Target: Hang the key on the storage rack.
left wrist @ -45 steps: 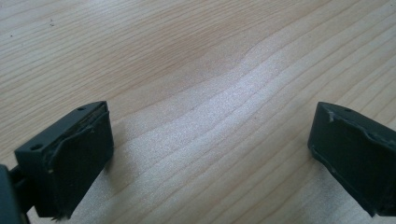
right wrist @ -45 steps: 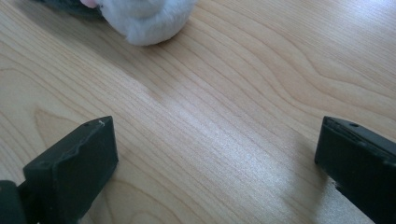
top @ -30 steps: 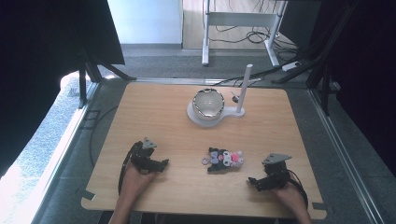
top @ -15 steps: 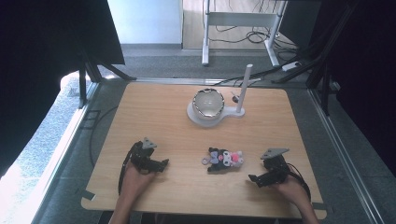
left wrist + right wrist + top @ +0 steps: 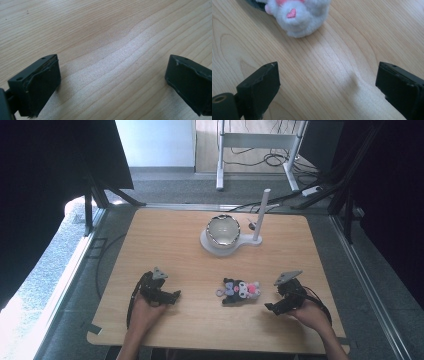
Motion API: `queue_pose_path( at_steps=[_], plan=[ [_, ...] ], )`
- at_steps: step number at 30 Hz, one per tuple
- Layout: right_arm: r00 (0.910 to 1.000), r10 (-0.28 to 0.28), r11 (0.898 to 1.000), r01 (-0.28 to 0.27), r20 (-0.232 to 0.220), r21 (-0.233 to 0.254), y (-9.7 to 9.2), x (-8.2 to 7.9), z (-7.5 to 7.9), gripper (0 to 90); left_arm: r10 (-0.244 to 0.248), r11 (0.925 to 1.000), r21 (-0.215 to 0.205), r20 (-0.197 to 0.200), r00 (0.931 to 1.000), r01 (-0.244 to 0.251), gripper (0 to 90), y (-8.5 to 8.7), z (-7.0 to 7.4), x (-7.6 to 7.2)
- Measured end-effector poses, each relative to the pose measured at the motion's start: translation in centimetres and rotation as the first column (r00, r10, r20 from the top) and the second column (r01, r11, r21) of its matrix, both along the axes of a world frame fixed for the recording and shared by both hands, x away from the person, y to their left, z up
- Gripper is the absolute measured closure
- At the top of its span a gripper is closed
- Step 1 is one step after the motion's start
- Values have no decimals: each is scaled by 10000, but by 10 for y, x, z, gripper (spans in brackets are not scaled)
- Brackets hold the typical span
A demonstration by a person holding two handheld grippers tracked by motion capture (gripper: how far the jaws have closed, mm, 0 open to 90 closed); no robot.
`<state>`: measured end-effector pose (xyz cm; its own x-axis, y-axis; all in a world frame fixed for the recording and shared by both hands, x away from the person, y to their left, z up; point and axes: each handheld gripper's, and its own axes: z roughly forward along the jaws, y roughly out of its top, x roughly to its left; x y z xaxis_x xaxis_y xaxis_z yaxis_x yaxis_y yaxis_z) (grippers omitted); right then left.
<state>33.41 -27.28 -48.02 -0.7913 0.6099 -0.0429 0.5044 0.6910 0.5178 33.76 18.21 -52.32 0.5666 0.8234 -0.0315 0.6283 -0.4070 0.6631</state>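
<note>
Lying on its side near the front of the wooden worktop (image 5: pixel 165 235), the small plush toy (image 5: pixel 239 291) is sitting between the two tools, closer to the right tool (image 5: pixel 274 307) than to the left tool (image 5: pixel 173 296). The high view is taking in the whole layout, including a shiny bowl (image 5: pixel 223 230) on a white stand (image 5: pixel 243 241) with an upright post farther back, well apart from the toy. The right gripper view is bringing out what the high view is blurring: a white furry end of the toy with a pink heart stitched on it, sitting ahead of the right tool's jaws and off toward one of them, not between them. Those jaws have just been closing a little, yet they are standing wide apart with bare wood between them, gripping nothing. The left gripper view is showing the left tool released too, its jaws spread over plain wood grain.
</note>
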Motion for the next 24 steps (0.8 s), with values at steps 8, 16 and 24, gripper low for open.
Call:
queue_pose_path(
  at_steps=[8, 16, 24],
  plan=[
    [9955, 919, 9928, -932, -211, -747, 19, 12, 6, 82, 4, 10000, -2, 2, 10000, -4, 1, 0, 0, 0],
    [9839, 1725, 9758, -1770, -459, -1280, 39, 23, 12, 92, -7, 10000, 7, -1, 10000, 7, 0, 0, 0, 0],
    [9674, 2390, 9523, -2504, -840, -1746, 62, 34, 14, 128, -9, 10000, 10, -5, 10000, 9, 0, 0, 0, 0]
  ],
)
